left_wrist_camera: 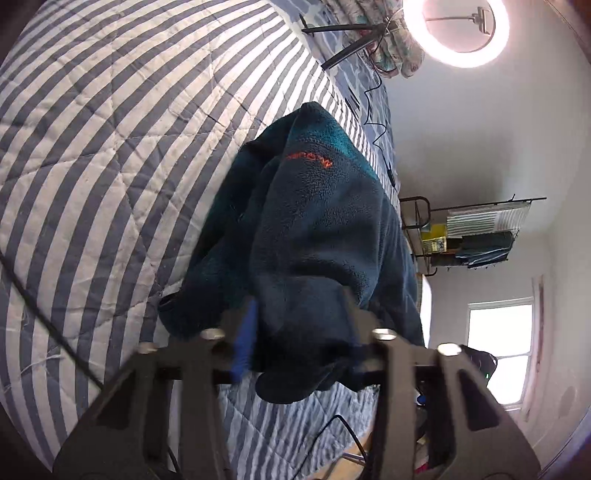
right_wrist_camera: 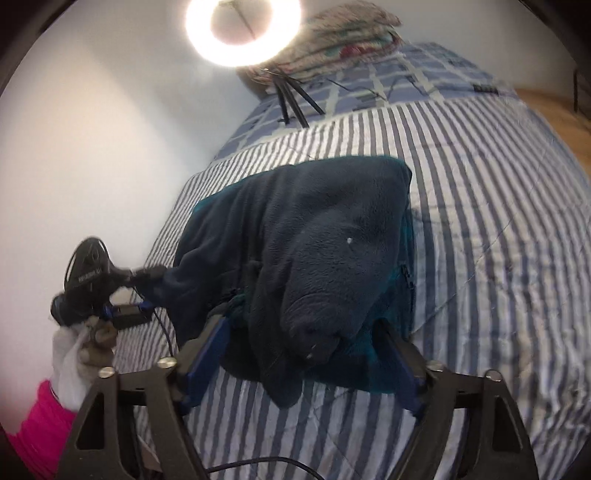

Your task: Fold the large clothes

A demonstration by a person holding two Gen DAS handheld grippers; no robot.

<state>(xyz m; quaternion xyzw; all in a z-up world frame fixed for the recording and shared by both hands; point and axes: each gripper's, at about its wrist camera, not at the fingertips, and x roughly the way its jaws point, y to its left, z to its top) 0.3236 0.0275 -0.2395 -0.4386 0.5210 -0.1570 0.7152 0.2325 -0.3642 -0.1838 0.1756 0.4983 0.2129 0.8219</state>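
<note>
Dark fleece jacket (right_wrist_camera: pixel 332 251) drapes between the right hand-held gripper's (right_wrist_camera: pixel 303 354) spread jaws.

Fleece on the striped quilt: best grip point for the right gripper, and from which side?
On the fleece, take the near hanging hem lobe from the near side, low over the quilt. It bulges toward the open right gripper between the fingers; the far edge lies flat.

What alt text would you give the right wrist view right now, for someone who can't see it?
A dark navy fleece garment lies partly folded on a blue-and-white striped bedspread, its near edge bunched between the spread fingers of the right gripper. At left, the left gripper pinches a corner of the fleece. A lit ring light glows above.
</note>
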